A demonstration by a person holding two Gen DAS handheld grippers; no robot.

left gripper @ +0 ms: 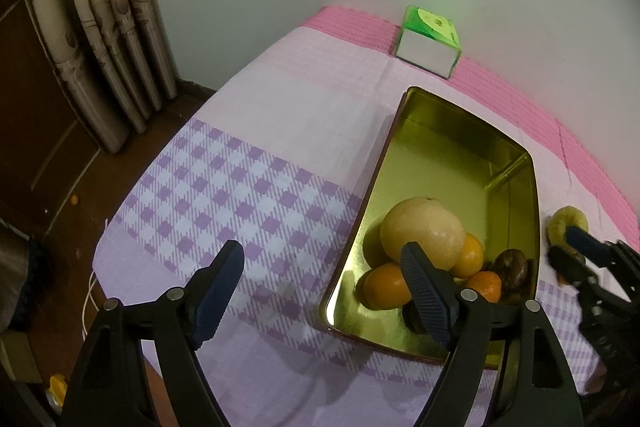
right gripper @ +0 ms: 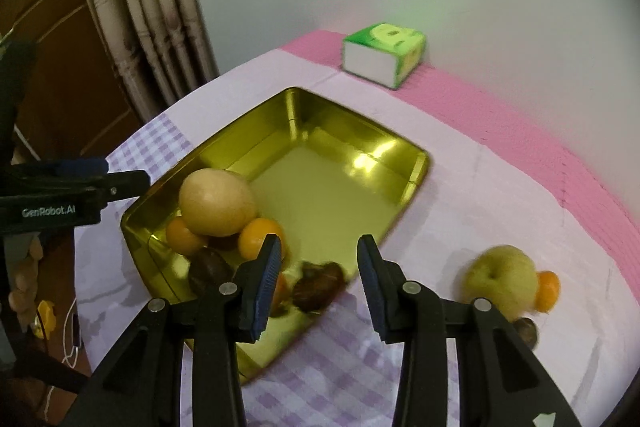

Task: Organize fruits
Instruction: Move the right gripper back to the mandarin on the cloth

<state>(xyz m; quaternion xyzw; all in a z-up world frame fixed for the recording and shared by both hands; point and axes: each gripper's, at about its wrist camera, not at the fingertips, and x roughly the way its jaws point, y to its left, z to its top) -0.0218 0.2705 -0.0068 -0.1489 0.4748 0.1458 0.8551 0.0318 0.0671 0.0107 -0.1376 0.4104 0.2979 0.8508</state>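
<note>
Fruit piled in the gold tin (right gripper: 416, 163) lies beyond both grippers' wide-open, empty fingers (right gripper: 267, 279); a green apple (right gripper: 502, 277) sits outside.

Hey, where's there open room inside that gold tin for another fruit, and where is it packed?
The gold tin is bare across its far half, from the big pale fruit toward the corner nearest the green tissue box. The near end is crowded with oranges and dark fruits. Outside, cloth between the tin and the green apple is open.
</note>
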